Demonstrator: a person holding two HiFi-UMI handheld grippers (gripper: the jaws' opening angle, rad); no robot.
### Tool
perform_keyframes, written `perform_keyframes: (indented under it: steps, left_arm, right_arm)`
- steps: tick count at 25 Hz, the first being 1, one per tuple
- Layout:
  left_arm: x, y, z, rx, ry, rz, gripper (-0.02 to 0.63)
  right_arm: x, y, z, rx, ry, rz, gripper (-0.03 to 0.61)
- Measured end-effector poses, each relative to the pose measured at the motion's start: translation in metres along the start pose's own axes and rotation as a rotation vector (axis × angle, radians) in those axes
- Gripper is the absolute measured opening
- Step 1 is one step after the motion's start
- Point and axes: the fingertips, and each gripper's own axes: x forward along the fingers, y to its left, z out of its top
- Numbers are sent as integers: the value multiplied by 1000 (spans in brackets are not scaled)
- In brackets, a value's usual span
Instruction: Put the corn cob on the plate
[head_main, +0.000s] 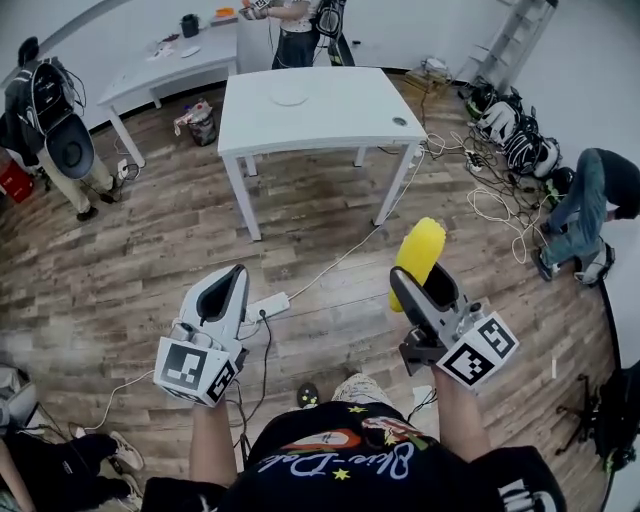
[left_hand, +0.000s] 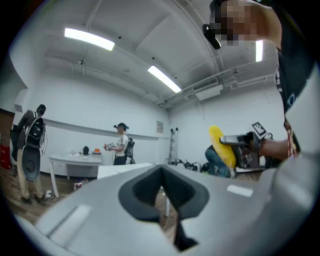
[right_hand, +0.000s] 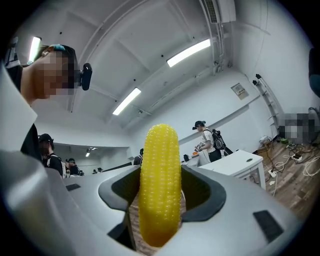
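Right tool (head_main: 415, 292) is clamped on the bumpy yellow corn cob (head_main: 420, 250), whose long axis runs out along the jaws toward twelve o'clock; left tool (head_main: 232, 285), at its nine o'clock, is drawn together and empty; both forearms reach forward over the wooden plank floor (head_main: 150, 250); the round white plate (head_main: 289, 96) lies at eleven o'clock, well apart, on the white rectangular bench (head_main: 340, 115); the right arm is the one to carry it there.
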Motion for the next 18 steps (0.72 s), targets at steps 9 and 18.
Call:
perform_keyframes:
  steps: [9,18]
  left_arm:
    - [111,38,-9,-4,21,39,-2]
    - [263,60,16,34,16,84,-2]
  right_arm:
    - [70,-119,20,21,-14,-1,238]
    - [161,-232,61,32,14,120,238]
